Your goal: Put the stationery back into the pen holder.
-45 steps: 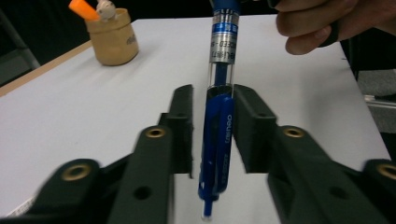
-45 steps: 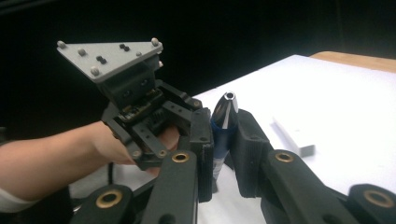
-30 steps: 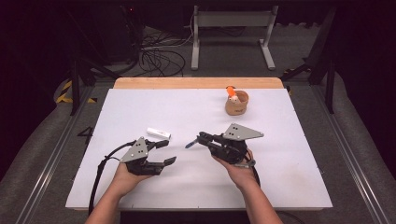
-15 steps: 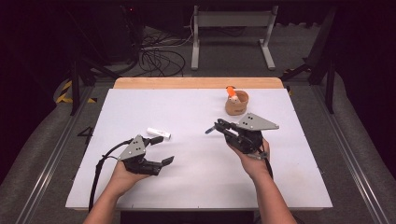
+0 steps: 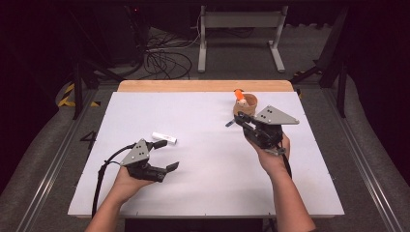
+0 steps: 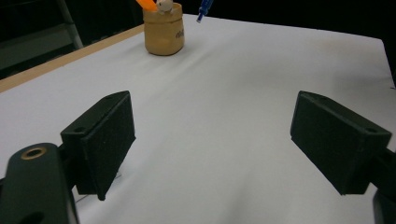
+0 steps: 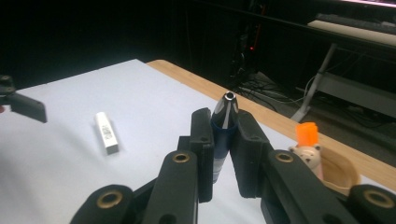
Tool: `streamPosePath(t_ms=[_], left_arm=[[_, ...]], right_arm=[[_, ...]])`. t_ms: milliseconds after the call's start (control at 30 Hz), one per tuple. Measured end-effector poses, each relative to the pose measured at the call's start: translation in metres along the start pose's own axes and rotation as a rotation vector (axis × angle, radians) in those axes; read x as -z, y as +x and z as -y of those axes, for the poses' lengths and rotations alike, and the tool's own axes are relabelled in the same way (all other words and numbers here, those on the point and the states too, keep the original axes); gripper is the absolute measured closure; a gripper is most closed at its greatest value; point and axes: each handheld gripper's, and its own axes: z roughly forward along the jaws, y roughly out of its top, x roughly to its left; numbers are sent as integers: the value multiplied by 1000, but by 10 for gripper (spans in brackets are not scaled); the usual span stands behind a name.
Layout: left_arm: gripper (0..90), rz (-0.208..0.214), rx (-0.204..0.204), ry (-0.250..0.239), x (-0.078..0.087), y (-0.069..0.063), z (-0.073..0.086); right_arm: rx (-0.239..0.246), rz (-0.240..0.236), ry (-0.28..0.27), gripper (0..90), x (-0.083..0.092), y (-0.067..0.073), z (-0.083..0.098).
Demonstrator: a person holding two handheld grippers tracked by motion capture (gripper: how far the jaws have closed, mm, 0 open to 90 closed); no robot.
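Since the earlier frame, right gripper [image 5: 237, 123] has risen toward the wooden cup [image 5: 245, 104] at upper right, pinching a blue pen [image 7: 223, 126]; left gripper [image 5: 167, 155], lower left, has just been opening, nothing between its jaws.

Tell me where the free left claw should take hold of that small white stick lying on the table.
Grip the white stick across its narrow middle, coming from above. It lies flat on the table, long and slim, so only its long sides offer the pads purchase. The left claw stands open just short of it.
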Motion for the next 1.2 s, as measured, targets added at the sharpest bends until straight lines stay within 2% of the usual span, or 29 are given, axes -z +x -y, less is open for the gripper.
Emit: streamPosePath(t_ms=[433,700,1200], left_arm=[[113,-8,2,-2,2,2,-1],[109,-17,2,-10,5,5,0],[104,-28,4,-11,6,7,0]], right_arm=[[-11,52,-10,802,-6,-15,-12],[-43,99,-45,802,-7,-33,-15],[-76,232,-82,801,-19,-57,-14]])
